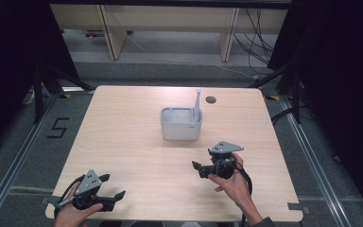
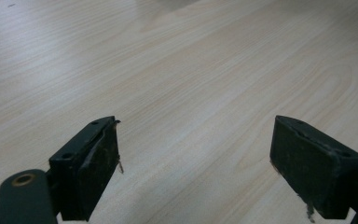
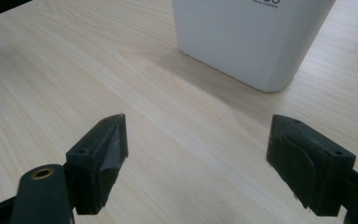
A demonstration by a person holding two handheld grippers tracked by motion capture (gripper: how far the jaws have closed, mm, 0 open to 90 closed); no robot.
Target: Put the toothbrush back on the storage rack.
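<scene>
Bench (image 1: 137, 142): light wood top, the largest item, carrying everything else. A small round grommet hole (image 1: 211, 100) sits near its far edge, right of middle.

Bin (image 1: 181, 124): white, open-topped, standing upright a little past the bench centre towards the far edge. I see its near wall in the right gripper view (image 3: 256, 37), just ahead of my jaws. I judge it stands mid-bench so either hand can reach it.

Brush (image 1: 197, 105): a slim pale stick, it looks like a toothbrush, standing in the bin's far right corner, leaning on the wall with its head above the rim. This is the thing I take to be in hand; it is already inside the bin, well apart from both grippers.

Right gripper (image 1: 199, 169): held above the bench's near right area, jaws pointing towards the bin. In its own view (image 3: 196, 154) the jaws stand wide apart, nothing between them. I read that as either just let go or ready to reach.

Left gripper (image 1: 113, 187): at the near left corner, low by the near edge. Its view (image 2: 196, 158) has the jaws spread wide over bare wood, empty. I judge it parked there to keep out of the way.
</scene>
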